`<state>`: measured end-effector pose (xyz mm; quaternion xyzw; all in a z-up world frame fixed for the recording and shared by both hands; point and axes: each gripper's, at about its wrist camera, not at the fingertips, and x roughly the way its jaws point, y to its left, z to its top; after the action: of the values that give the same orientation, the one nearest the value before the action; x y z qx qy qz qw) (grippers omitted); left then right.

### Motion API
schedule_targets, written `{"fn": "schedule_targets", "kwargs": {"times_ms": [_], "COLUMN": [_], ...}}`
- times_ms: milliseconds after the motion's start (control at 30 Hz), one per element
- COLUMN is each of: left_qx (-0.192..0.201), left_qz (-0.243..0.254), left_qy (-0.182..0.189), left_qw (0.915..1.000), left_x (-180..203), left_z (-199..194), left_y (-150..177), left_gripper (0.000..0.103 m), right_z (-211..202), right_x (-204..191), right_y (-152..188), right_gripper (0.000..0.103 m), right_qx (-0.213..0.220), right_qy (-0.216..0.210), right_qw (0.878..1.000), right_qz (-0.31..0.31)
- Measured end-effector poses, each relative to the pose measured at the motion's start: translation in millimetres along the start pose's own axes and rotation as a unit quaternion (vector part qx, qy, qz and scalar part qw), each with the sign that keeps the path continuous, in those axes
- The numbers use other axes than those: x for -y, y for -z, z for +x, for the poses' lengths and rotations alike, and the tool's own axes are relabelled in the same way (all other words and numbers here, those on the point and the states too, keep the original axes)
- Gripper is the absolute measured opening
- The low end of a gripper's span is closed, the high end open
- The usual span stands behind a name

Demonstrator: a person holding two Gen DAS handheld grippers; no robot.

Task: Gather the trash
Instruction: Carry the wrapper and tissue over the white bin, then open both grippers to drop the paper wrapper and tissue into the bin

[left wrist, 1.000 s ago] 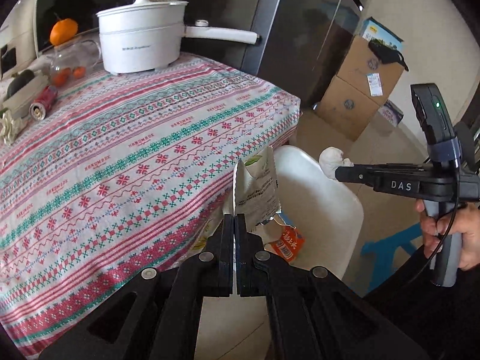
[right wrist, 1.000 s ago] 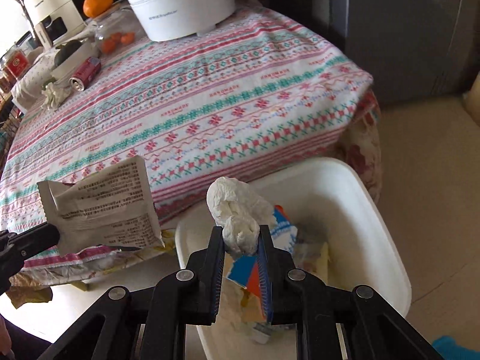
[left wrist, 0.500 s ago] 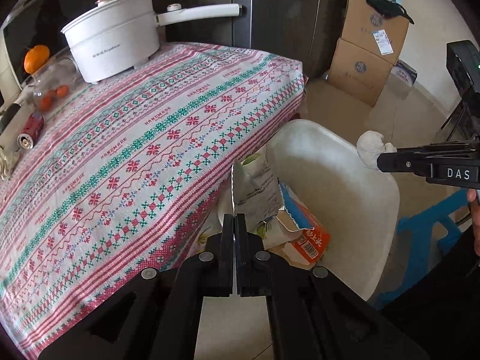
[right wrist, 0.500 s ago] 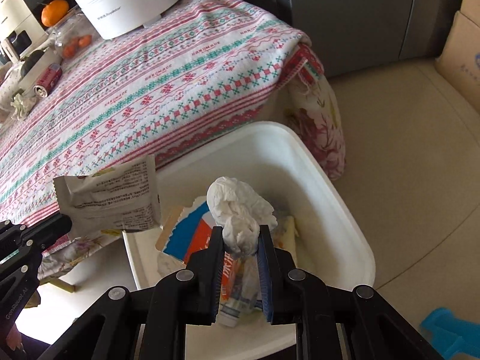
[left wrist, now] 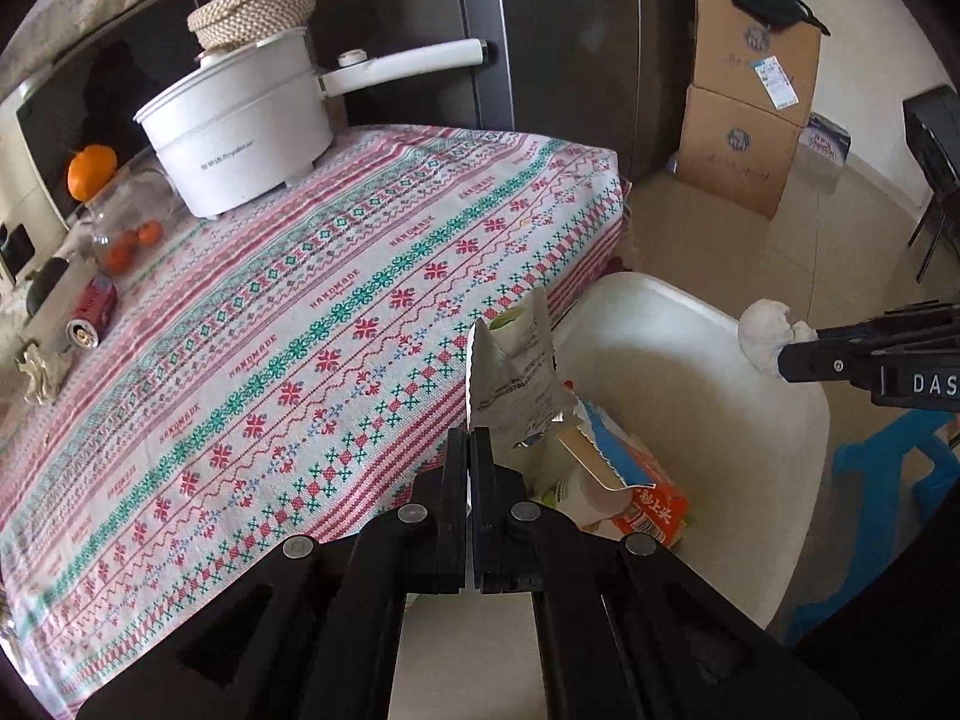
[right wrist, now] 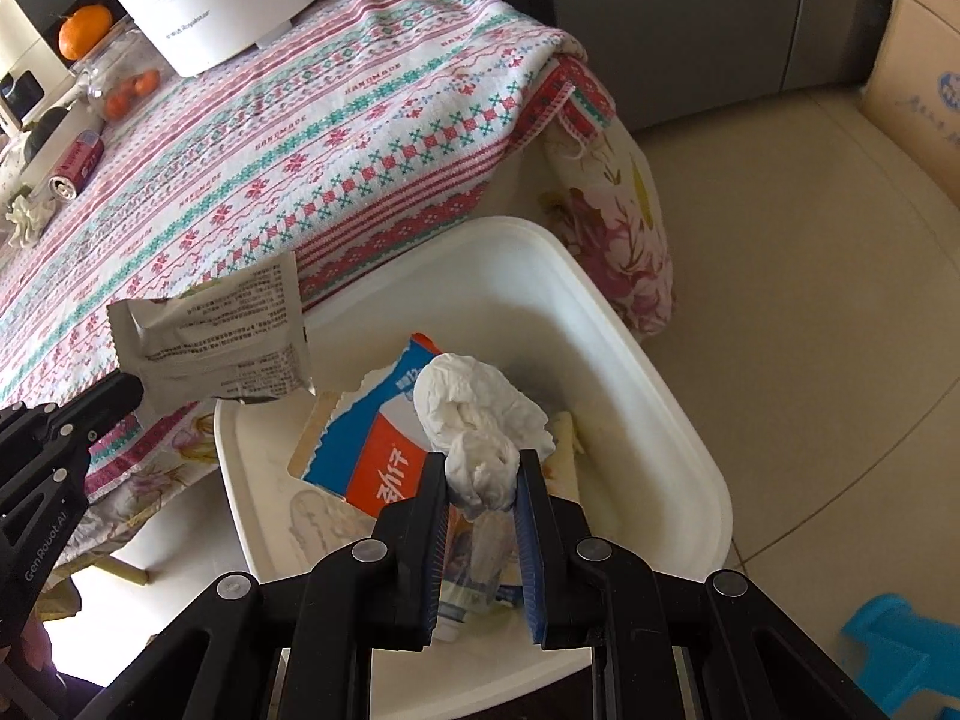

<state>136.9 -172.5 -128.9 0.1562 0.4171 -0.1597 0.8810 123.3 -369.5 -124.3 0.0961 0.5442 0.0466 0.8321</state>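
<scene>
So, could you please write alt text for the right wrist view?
The right gripper holds a crumpled white tissue above a white bin holding packaging, beside a table with a patterned cloth. At left, the left gripper holds a printed wrapper.

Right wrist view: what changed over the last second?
The right claw carried the tissue wad from the near rim to above the white bin, beside the left claw's wrapper. Both grips unchanged, nothing released; the table items stayed put.
</scene>
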Motion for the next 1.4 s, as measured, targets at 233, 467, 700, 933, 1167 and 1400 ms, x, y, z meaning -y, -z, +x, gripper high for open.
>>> {"fn": "schedule_targets", "kwargs": {"times_ms": [233, 467, 700, 933, 1167, 1400], "left_qx": [-0.023, -0.020, -0.028, -0.037, -0.037, -0.032], "left_qz": [0.031, -0.007, -0.044, -0.031, -0.053, -0.092], "left_qy": [-0.013, 0.046, 0.112, 0.127, 0.127, 0.120], "left_qw": [0.9992, 0.9987, 0.9924, 0.9907, 0.9898, 0.9879], "left_x": [11.1, 3.7, -1.2, 1.9, -13.3, -40.4], "left_z": [12.1, 10.0, 4.9, -1.7, -13.7, -27.1], "left_y": [6.3, 5.3, 4.2, 10.2, 13.5, 17.9], "left_gripper": [0.000, 0.002, 0.005, 0.026, 0.049, 0.070], "right_z": [1.7, 2.0, 3.0, 5.1, 6.7, 7.8], "right_x": [0.5, 1.8, 4.3, 4.0, 2.6, 3.5], "right_y": [0.4, 0.7, 2.3, 3.9, 4.5, 4.5], "right_gripper": [0.019, 0.019, 0.019, 0.020, 0.022, 0.024], "right_qx": [-0.003, -0.005, -0.008, -0.016, -0.022, -0.027], "right_qy": [0.001, 0.000, -0.001, 0.000, -0.003, -0.002], "right_qw": [1.000, 1.000, 1.000, 1.000, 1.000, 1.000], "right_qz": [0.001, 0.003, 0.004, 0.009, 0.010, 0.015]}}
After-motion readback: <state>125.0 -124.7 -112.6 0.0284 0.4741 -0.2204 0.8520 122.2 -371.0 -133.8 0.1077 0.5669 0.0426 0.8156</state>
